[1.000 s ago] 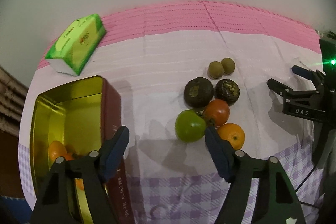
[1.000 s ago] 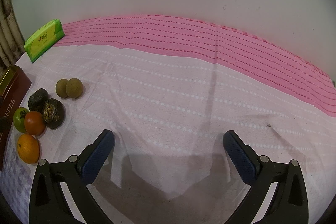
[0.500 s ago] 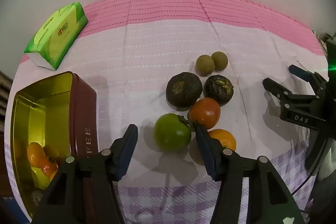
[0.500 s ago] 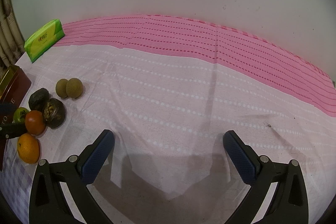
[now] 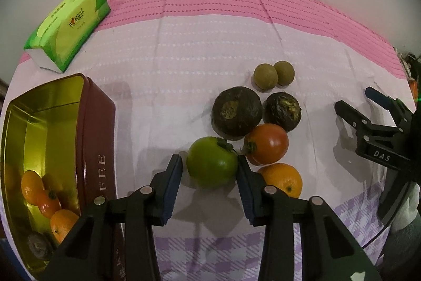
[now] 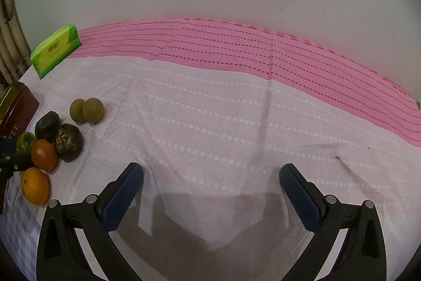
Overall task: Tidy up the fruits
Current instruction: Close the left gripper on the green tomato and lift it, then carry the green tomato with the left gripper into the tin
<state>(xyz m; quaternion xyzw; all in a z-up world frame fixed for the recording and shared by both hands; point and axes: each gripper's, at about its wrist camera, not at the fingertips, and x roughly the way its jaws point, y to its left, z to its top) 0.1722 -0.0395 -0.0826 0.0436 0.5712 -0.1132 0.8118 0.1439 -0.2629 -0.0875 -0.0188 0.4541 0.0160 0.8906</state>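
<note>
Your left claw [image 5: 209, 170] stands apart around the green tomato [image 5: 211, 161], one finger on each side of it; the right finger seems to touch the skin already, while the left finger is just beside it. The green tomato lies on the bench [image 5: 184, 75], at the near-left corner of the fruit cluster, with the red tomato [image 5: 267, 148] touching or almost touching it on the right and a dark round fruit [image 5: 236, 111] just behind.

I judge the green tomato to be smooth, rather firm and light, but it can bruise and slip, so take it at its widest middle and press gently. Be careful with the right finger: it sits in the narrow gap before the red tomato and just beside the orange [image 5: 281, 179], and it may push them.

The open tin [image 5: 97, 123] stands to the left, with oranges already inside. The cloth between is free, but you must lift over the tin's rim. Your right claw [image 6: 211, 192] is wide apart, holding nothing, well away from the fruits.
</note>
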